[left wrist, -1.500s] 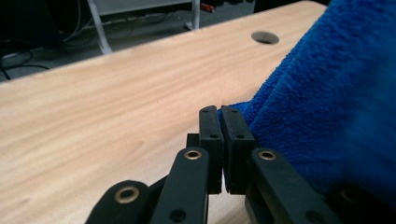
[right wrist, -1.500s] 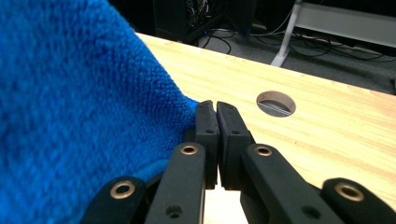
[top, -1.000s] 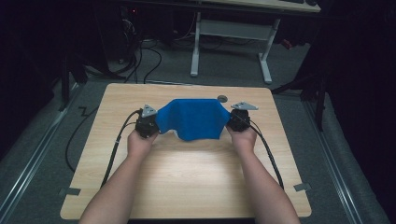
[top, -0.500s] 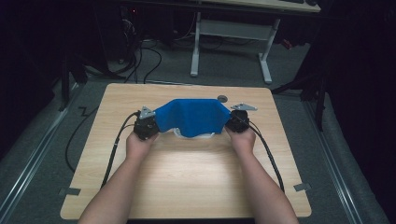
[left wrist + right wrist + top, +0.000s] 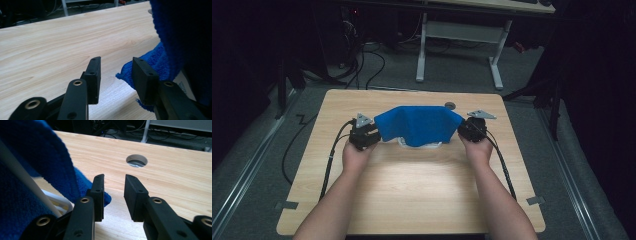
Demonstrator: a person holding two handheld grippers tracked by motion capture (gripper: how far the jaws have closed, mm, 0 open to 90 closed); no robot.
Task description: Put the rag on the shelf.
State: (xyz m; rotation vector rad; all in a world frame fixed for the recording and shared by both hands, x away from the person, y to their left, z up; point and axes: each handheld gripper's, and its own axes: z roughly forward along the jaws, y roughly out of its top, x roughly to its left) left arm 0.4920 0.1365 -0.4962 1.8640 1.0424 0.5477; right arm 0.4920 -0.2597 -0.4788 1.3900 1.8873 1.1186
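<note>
my forearms come in from the near edge of the wooden table [image 5: 412, 195], bare across the front, and each hand holds a gripper at about mid-depth. my left gripper [image 5: 115, 75] has its jaws parted with nothing between them; a corner of the blue cloth [image 5: 180, 37] lies just beside the right-hand jaw in the left gripper view, touching or nearly touching its outer side, i can't tell which. my right gripper [image 5: 113, 192] is likewise spread apart and empty, with the cloth's edge just behind its left-hand jaw in the right gripper view. from the high view the left gripper [image 5: 364, 134] and right gripper [image 5: 472, 129] sit at either end of the blue cloth [image 5: 419, 125], which is draped in a hump over something white [image 5: 422, 145] beneath it, a white frame or rack by the look of the bars [image 5: 25, 177] close to my right jaw. beyond the cloth, near the far edge, is a round hole [image 5: 136, 160] in the tabletop. my worry: neither gripper has the cloth, so if i close now the jaws may shut on air, or catch only a thin corner that slips out when i pull; and tugging one end harder than the other could drag the cloth off the white thing or shift it
</note>
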